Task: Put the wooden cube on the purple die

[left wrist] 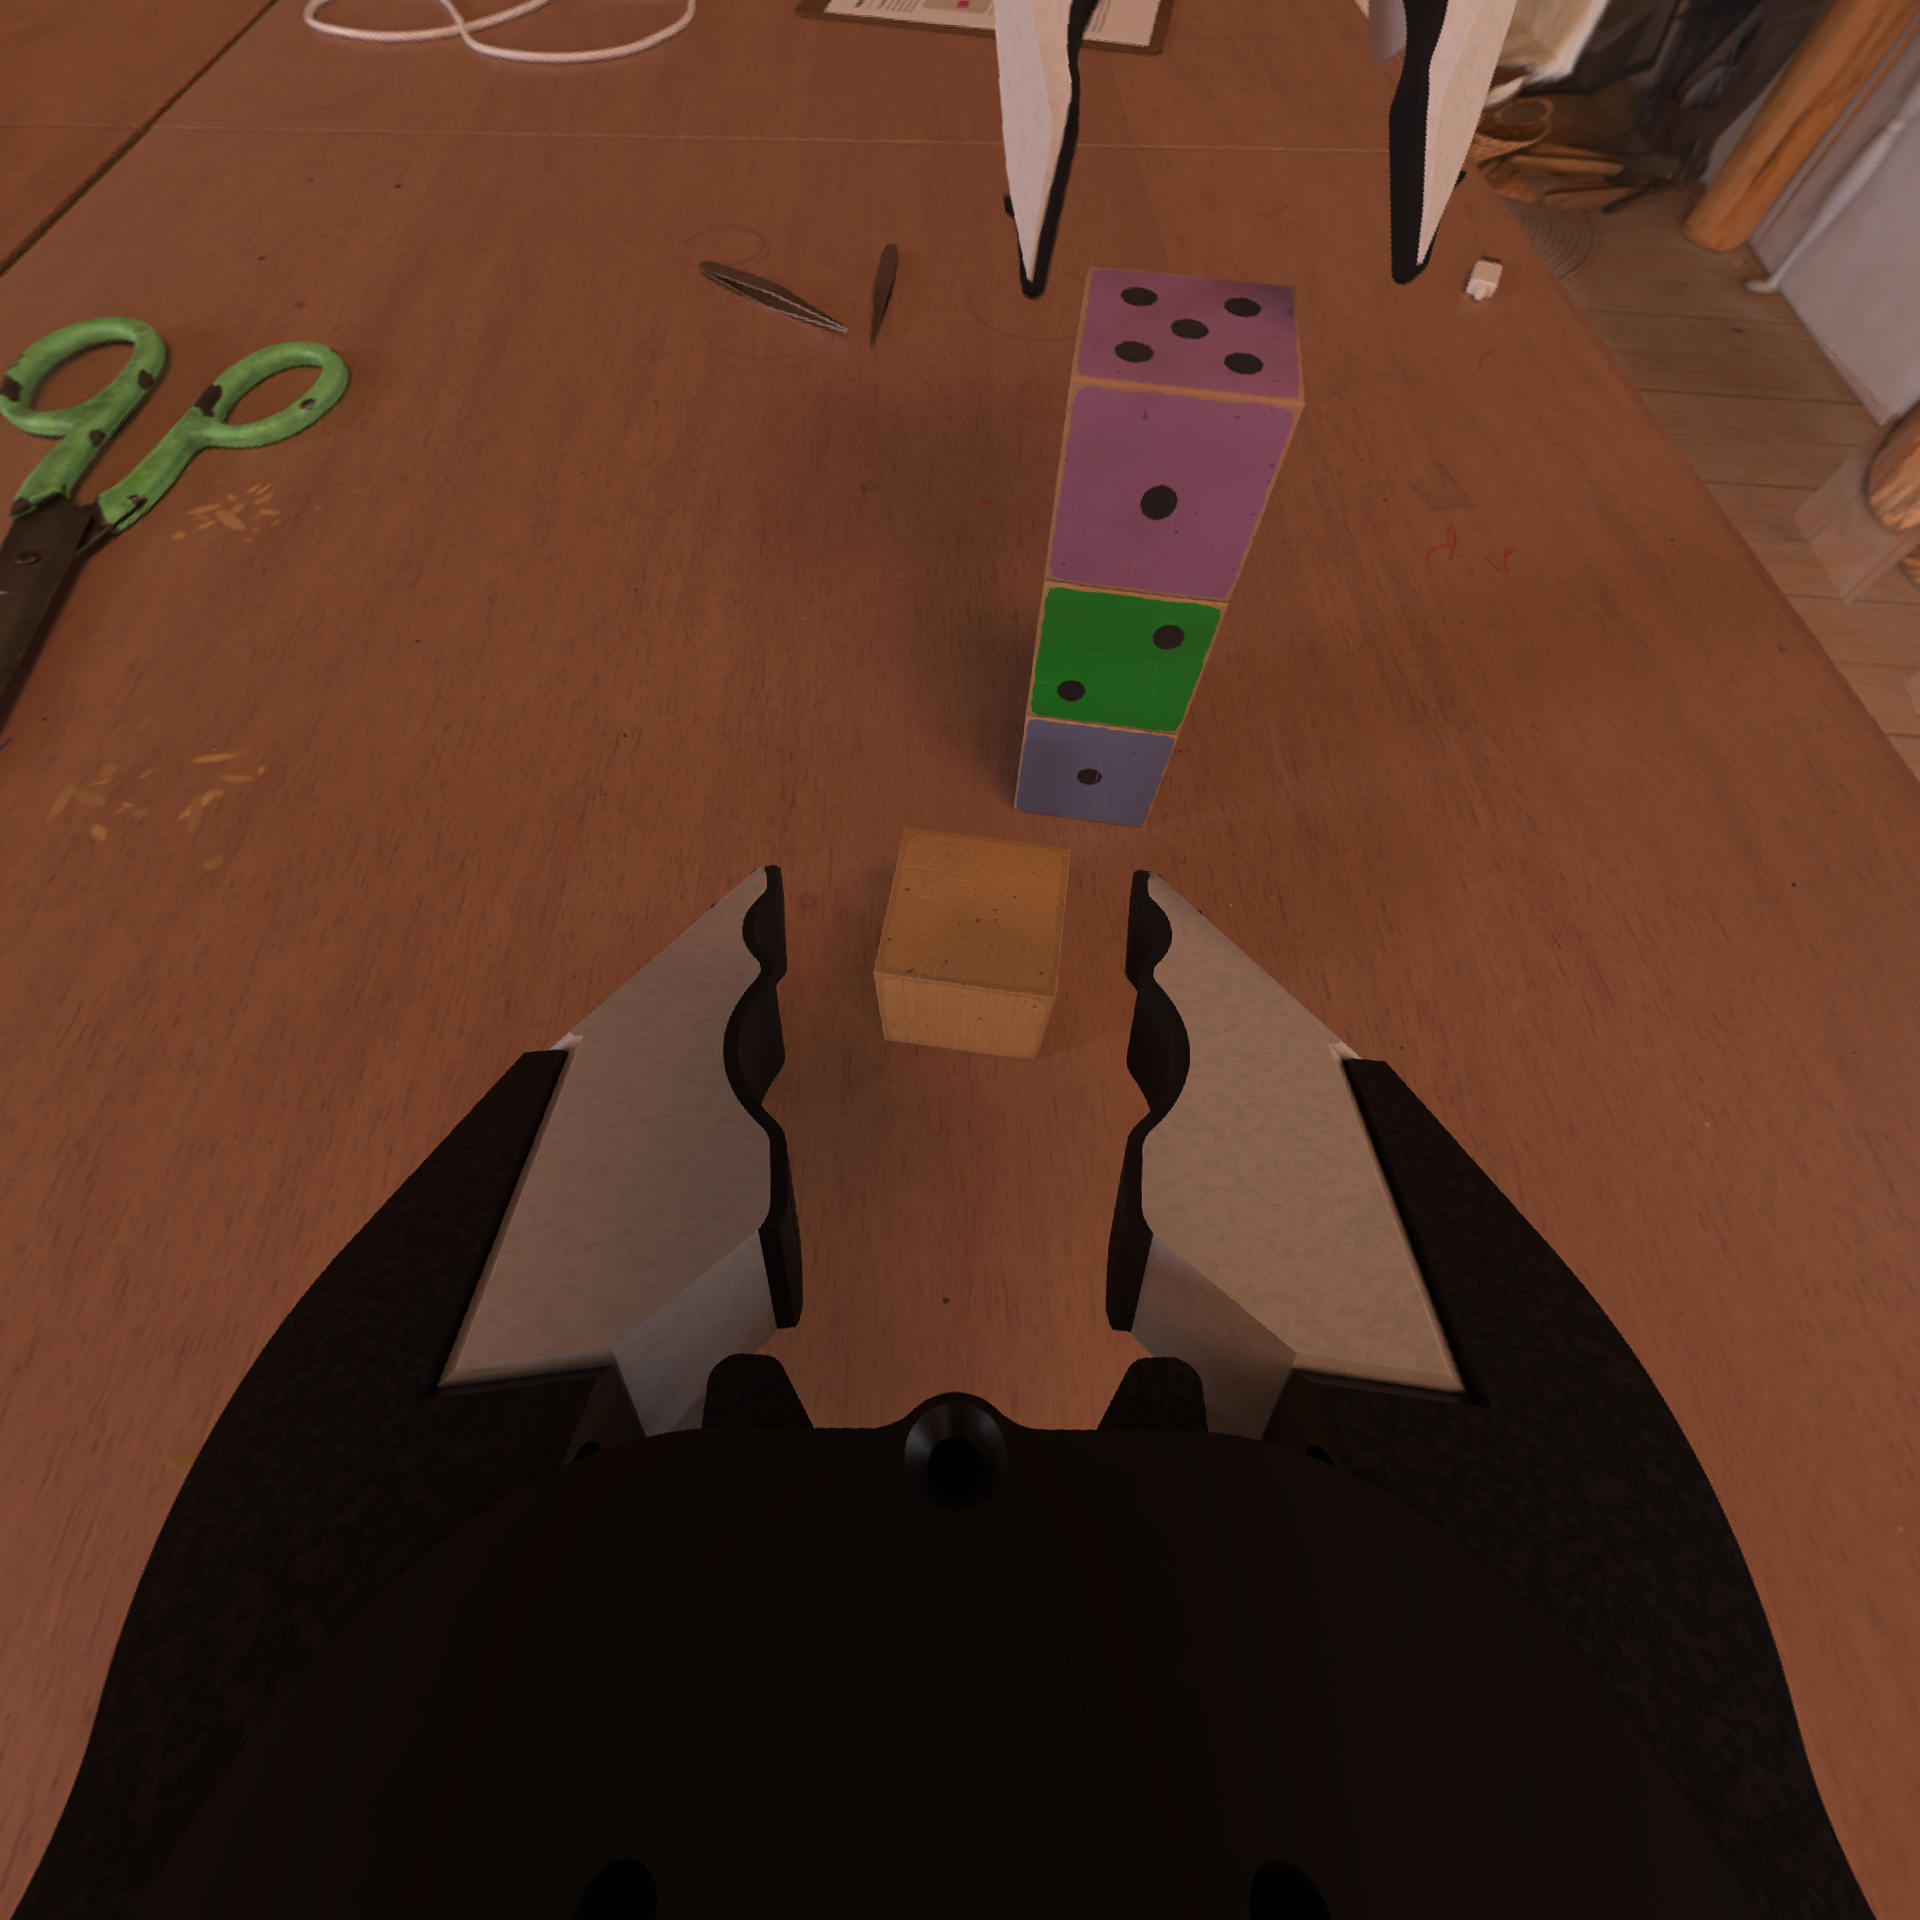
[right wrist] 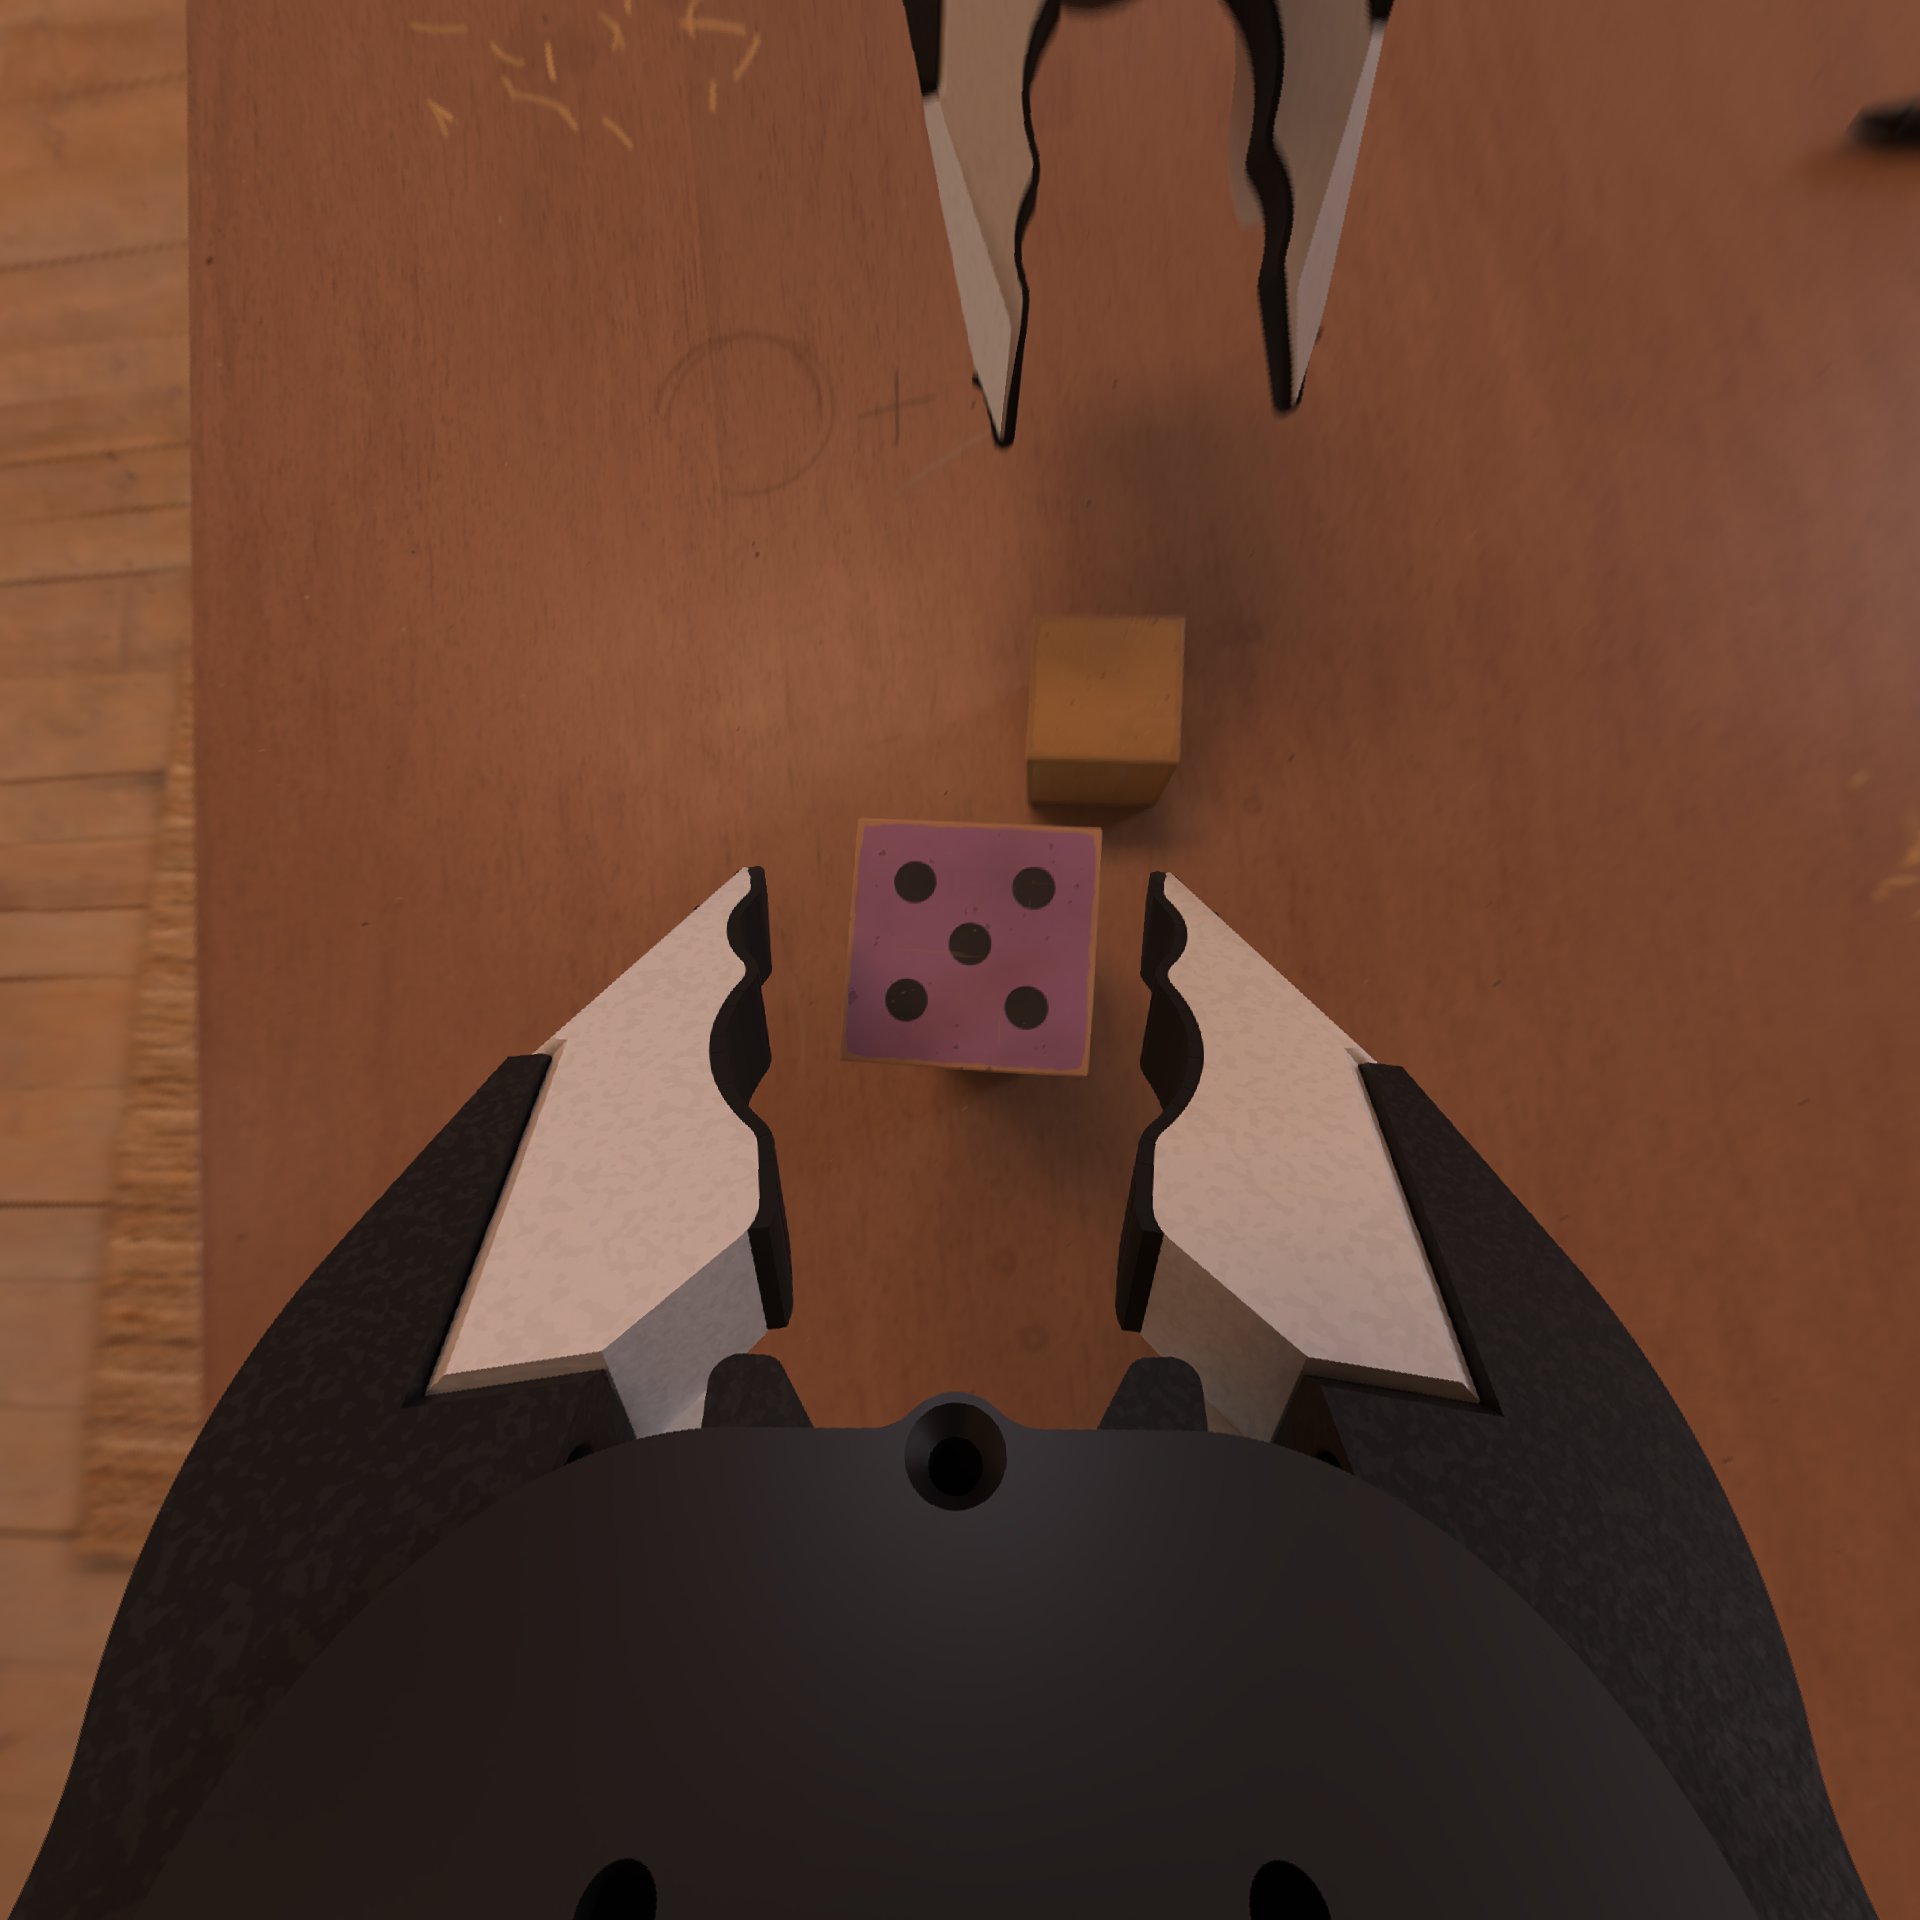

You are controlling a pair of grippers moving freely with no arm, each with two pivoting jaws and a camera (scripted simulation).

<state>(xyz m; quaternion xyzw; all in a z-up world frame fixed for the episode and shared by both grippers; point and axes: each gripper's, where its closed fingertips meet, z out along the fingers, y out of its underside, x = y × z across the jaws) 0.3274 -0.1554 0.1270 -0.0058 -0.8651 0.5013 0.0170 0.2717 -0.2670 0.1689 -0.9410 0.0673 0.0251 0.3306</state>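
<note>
Green die (left wrist: 1124,662) (left view only) under purple die (left wrist: 1164,488).

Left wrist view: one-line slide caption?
Open left gripper above the wooden cube on the table, beside a purple die topping a three-dice stack.

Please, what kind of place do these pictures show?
Probably a craft or hobby workshop. The worn wooden table carries green scissors, a white cord and yellowish flecks, and timber poles lean at the far right. On it stand a dice stack and a wooden cube.
</note>
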